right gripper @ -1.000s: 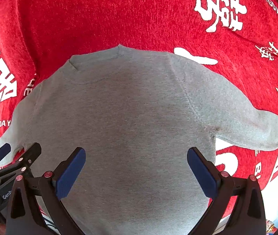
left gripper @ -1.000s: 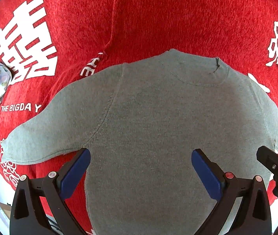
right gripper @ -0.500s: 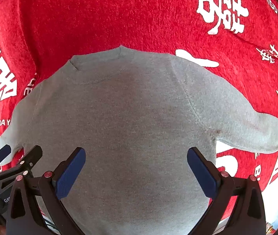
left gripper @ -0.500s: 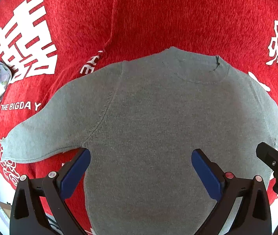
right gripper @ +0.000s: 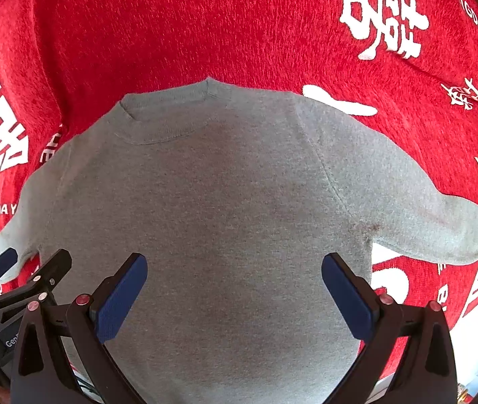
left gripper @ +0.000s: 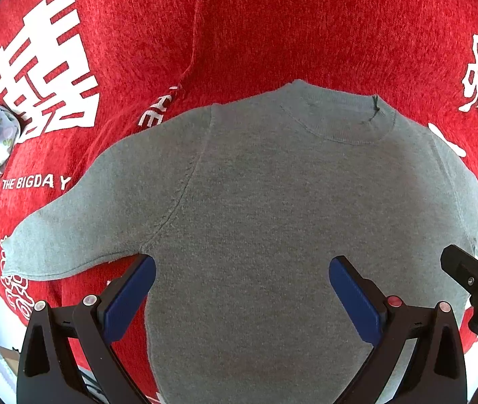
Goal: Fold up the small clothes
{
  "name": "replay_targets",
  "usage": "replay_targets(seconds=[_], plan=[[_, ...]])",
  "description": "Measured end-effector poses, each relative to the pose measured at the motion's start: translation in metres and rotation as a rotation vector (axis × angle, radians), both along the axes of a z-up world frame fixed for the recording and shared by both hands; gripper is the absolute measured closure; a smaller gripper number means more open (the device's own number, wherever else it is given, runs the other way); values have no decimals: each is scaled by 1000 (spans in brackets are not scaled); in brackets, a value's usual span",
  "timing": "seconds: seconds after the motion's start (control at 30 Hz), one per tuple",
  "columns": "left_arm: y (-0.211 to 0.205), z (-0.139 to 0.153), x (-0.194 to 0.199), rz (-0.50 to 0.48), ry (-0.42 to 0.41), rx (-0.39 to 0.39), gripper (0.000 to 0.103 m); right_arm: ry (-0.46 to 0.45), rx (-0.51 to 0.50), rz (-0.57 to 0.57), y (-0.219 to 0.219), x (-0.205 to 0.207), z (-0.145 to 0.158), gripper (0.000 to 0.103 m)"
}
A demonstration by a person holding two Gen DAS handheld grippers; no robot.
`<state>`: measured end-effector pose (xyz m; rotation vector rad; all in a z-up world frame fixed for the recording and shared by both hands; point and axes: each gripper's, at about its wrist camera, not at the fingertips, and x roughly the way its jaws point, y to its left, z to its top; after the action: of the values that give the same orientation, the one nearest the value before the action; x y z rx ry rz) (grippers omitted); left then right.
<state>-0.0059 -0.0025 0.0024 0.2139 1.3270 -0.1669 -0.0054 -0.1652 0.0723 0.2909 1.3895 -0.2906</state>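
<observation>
Grey sweater [left gripper: 266,208] lies flat, sleeves spread, on red blanket [left gripper: 272,27]. Your left gripper [left gripper: 242,289] and right gripper [right gripper: 234,286] hover above the body, jaws spread, empty. Soft, light, limp knit: likely sags. Pinch sleeve cuff [left gripper: 16,252] or shoulder seam.

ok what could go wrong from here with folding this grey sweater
1. The grey sweater lies on a fuzzy red blanket; a low pinch by the open left gripper may catch blanket too.
2. The right gripper, also open, hangs close beside the left, so they could bump.
3. Both sleeves are spread wide and could trail during a fold.
</observation>
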Motion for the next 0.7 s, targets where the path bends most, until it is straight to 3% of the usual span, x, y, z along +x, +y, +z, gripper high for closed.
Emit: replay_targets(seconds=[0.7], plan=[[4, -1, 0, 7, -4, 7, 0, 4, -1, 7, 4, -2, -2, 0]])
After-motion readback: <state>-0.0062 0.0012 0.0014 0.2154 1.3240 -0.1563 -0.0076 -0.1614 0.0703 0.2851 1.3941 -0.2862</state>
